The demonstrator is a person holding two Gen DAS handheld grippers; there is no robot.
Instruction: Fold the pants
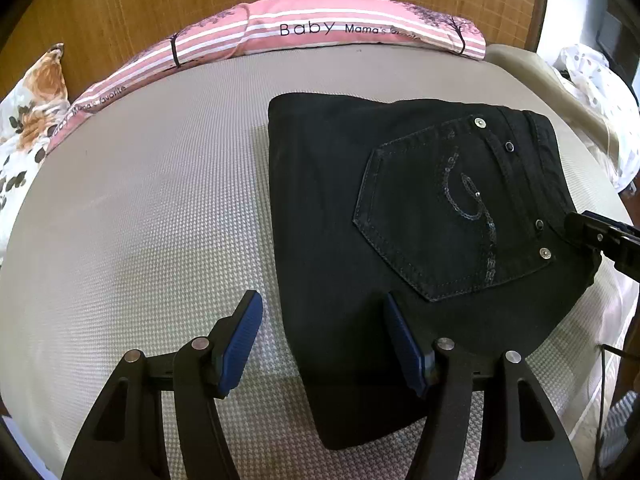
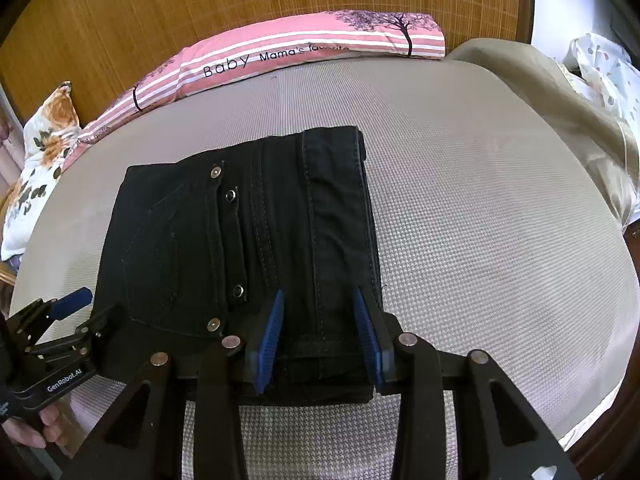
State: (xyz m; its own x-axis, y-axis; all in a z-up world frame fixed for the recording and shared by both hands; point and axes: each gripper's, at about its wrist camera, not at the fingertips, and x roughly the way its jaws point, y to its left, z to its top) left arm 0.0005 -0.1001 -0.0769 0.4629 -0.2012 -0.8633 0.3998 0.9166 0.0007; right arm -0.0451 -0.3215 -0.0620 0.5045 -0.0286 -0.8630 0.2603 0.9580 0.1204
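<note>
- Woven-bamboo headboard point(image 2: 200, 20) backs a bed point(image 2: 480, 220) covered in a grey textured mat, with a pink striped pillow point(image 2: 280, 56) printed "Baby Mama's favorite" along its far edge and a floral pillow point(image 2: 44, 140) at the left corner.
- Black jeans point(image 2: 240, 240) lie folded into a compact rectangle on the mat, back pocket point(image 1: 440, 220) with its sequinned motif facing up.
- Left tool point(image 1: 320, 344) hovers with its blue pads spread apart, straddling the jeans' left edge and gripping nothing.
- Right tool point(image 2: 320, 336) sits low over the near edge of the waistband end, pads parted on either side of the fabric, not clamped.
</note>
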